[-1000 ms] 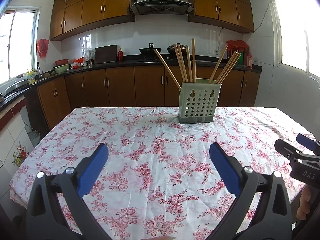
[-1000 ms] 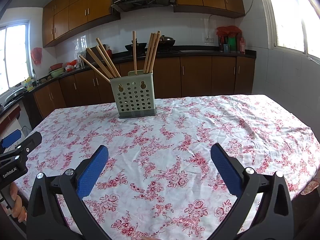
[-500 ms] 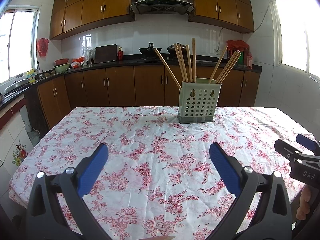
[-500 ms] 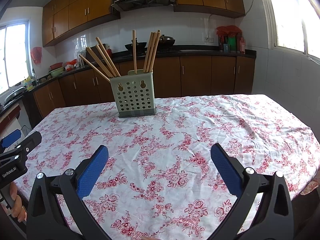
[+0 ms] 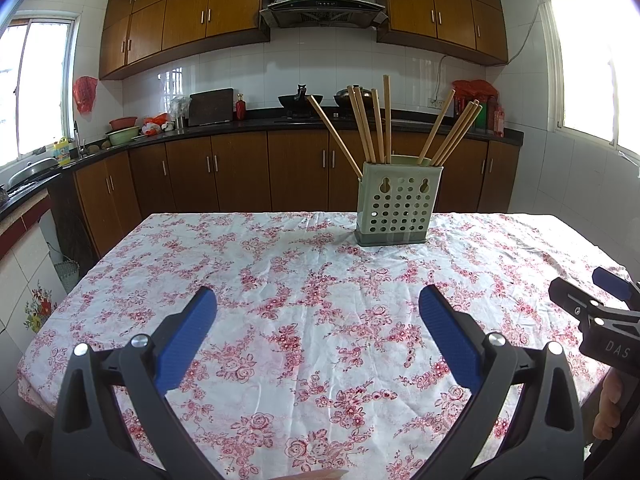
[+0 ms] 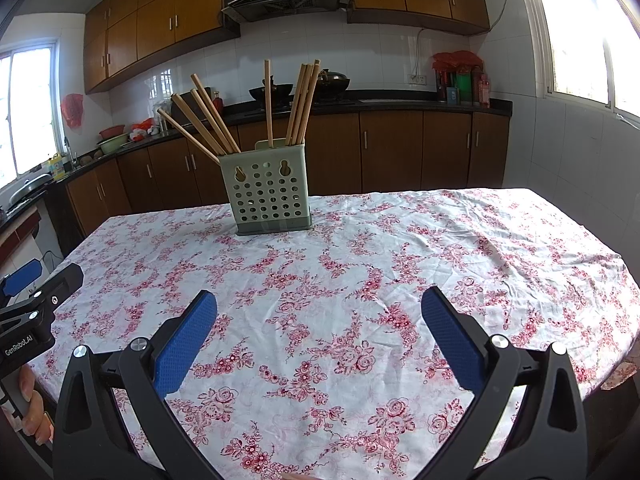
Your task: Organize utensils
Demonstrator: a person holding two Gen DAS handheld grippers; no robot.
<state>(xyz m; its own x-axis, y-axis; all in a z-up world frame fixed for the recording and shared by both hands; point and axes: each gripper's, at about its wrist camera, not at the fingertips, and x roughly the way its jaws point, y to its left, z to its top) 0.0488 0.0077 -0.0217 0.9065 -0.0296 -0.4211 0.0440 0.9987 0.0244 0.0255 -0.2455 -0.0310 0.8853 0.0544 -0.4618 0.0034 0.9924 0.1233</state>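
Grippers left (image 5: pixel 318 330) and right (image 6: pixel 320 332) level above floral tablecloth (image 5: pixel 304 280), jaws wide apart, holding nothing, facing chopstick holder (image 6: pixel 269 191)

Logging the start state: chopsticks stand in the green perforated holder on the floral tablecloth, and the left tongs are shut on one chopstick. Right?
Not quite. The left tongs are open and empty, as the left wrist view shows. The rest holds: the chopsticks stand in the green perforated holder on the floral tablecloth. The right tongs are open too.

Floral tablecloth (image 5: pixel 304 280) covered table; range hood (image 5: pixel 324 4) at 12 o'clock, woks (image 5: pixel 296 100) below, sink (image 5: pixel 32 168) at 9 o'clock.
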